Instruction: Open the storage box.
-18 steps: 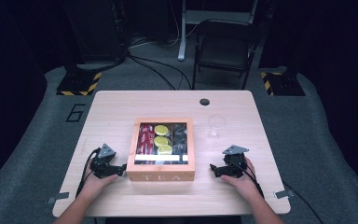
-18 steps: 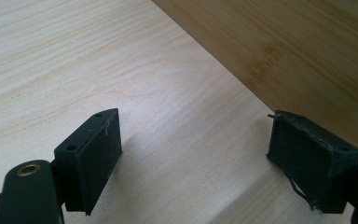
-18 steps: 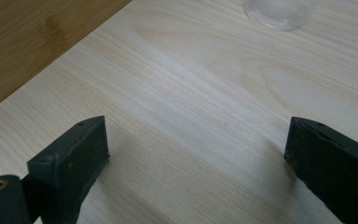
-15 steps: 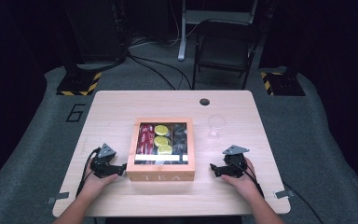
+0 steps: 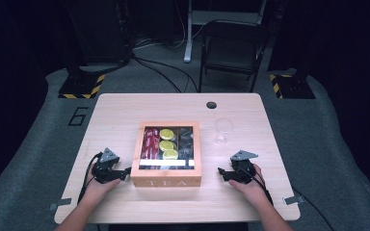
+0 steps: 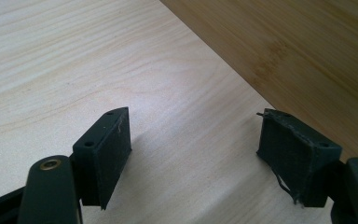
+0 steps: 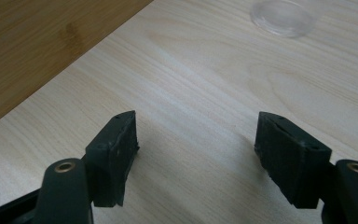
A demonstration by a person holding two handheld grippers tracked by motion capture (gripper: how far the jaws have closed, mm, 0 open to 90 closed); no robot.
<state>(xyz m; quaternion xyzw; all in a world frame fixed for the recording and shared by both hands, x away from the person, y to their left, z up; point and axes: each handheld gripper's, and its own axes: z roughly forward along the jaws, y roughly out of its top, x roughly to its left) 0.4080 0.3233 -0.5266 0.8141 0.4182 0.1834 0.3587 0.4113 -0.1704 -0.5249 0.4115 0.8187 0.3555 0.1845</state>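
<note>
Barely begun: both tools, left [image 5: 124,173] and right [image 5: 221,173], rest wide and empty beside the untouched, lidded tea box [image 5: 166,153].

The tabletop [image 5: 125,115] was brightly lit from above; surroundings stayed dark, the high view soft, shadows short.

A light wooden table [image 5: 125,110] with a round cable hole [image 5: 211,105] near its far edge stands on a grey carpeted floor [image 5: 332,144] marked with a "6" [image 5: 78,116] off the far left corner. Beyond the far edge a dark folding chair [image 5: 231,48] stands among black cables [image 5: 159,72], with yellow-and-black striped bases [image 5: 82,87] left and right. The room behind lies in darkness.
</note>
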